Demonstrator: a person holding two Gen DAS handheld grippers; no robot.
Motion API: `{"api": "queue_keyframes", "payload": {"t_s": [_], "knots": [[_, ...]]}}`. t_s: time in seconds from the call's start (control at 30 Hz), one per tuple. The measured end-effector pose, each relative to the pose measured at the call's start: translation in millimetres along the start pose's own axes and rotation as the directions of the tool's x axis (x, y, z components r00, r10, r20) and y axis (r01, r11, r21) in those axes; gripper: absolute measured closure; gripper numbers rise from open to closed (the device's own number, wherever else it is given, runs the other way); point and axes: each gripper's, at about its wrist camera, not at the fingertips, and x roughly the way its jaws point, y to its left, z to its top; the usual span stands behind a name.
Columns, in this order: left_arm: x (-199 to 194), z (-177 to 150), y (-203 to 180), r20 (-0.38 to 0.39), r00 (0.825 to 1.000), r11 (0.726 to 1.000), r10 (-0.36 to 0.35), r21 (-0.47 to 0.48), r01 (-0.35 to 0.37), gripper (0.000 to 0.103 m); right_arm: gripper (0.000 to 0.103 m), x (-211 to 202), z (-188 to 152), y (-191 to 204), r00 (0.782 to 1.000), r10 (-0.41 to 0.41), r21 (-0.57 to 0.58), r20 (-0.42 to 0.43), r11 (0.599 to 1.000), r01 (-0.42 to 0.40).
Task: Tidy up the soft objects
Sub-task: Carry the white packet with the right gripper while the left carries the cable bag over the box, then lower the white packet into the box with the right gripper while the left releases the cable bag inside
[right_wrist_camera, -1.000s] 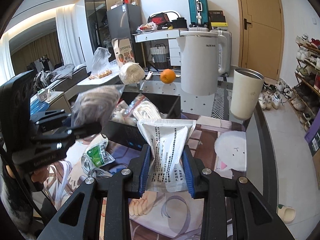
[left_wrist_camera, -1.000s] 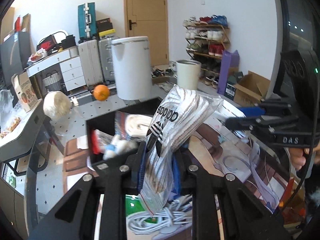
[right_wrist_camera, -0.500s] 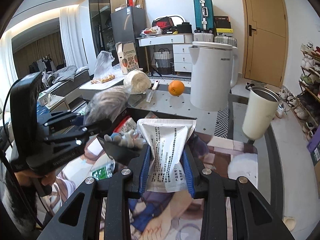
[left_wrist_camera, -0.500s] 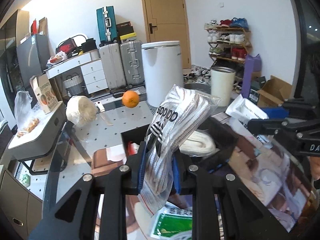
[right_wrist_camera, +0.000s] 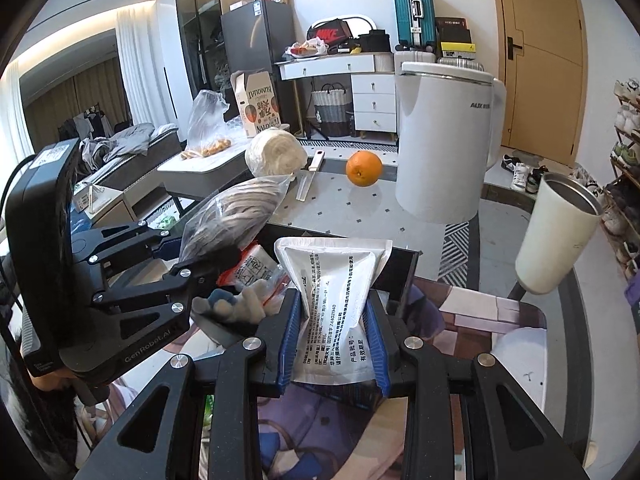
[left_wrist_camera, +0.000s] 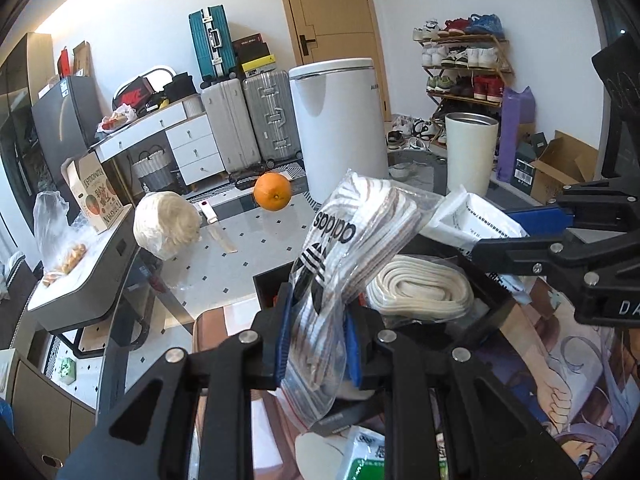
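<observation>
My left gripper point(left_wrist_camera: 318, 340) is shut on a clear bag of striped Adidas socks point(left_wrist_camera: 352, 248) and holds it over the near edge of the black box point(left_wrist_camera: 492, 320). The same bag shows in the right wrist view point(right_wrist_camera: 236, 216). My right gripper point(right_wrist_camera: 332, 340) is shut on a white printed pouch point(right_wrist_camera: 334, 296), held upright just before the box wall point(right_wrist_camera: 404, 276). The pouch also shows in the left wrist view point(left_wrist_camera: 472, 220). Inside the box lie a cream rolled bundle point(left_wrist_camera: 420, 288), a grey soft toy point(right_wrist_camera: 240, 304) and a red-white packet point(right_wrist_camera: 252, 264).
On the table beyond the box stand a white kettle point(right_wrist_camera: 444, 140), a cream tumbler point(right_wrist_camera: 556, 232), an orange point(right_wrist_camera: 363, 168), a wrapped cabbage point(right_wrist_camera: 274, 156) and a knife point(right_wrist_camera: 308, 180). A green packet point(left_wrist_camera: 368, 456) lies on the printed mat near me.
Both grippers have moved forward toward the black box with their bags. The box and the table items behind it now look closer and larger.
</observation>
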Motion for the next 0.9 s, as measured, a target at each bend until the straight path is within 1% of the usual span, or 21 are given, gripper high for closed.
{"api": "queue_keyframes", "payload": {"t_s": [0.07, 0.4, 0.5, 0.67, 0.73, 0.8, 0.83, 0.9], "knots": [[4, 1, 2, -0.003, 1.0, 1.0, 0.002, -0.006, -0.002, 0.082, 0.072, 7, 1, -1, 1.0, 0.001, -0.005, -0.011, 1.0, -0.001], [9, 3, 0, -0.009, 1.0, 1.0, 0.008, 0.03, -0.007, 0.082, 0.072, 42, 10, 6, 0.998, 0.0, -0.028, -0.064, 1.0, -0.002], [11, 3, -1, -0.01, 1.0, 0.999, 0.006, 0.04, -0.006, 0.081, 0.072, 50, 9, 8, 0.997, -0.027, -0.042, -0.079, 0.999, 0.024], [19, 3, -6, -0.03, 0.999, 0.998, -0.011, 0.057, 0.013, 0.081, 0.072, 59, 8, 5, 0.994, -0.048, -0.045, -0.096, 0.998, 0.044], [25, 2, -10, -0.049, 0.999, 0.997, -0.018, 0.076, 0.021, 0.081, 0.072, 62, 8, 2, 0.993, -0.058, -0.043, -0.101, 0.998, 0.054], [28, 0, -15, -0.056, 0.998, 0.994, -0.002, 0.109, 0.009, 0.082, 0.072, 65, 7, -3, 0.993, -0.053, -0.032, -0.109, 0.998, 0.05], [27, 0, -15, -0.05, 0.999, 0.994, -0.006, 0.111, 0.011, 0.082, 0.072, 65, 7, -4, 0.993, -0.054, -0.033, -0.106, 0.998, 0.051], [26, 1, -15, -0.056, 0.998, 0.993, -0.013, 0.116, 0.019, 0.081, 0.068, 65, 7, -5, 0.993, -0.05, -0.035, -0.108, 0.998, 0.047]]}}
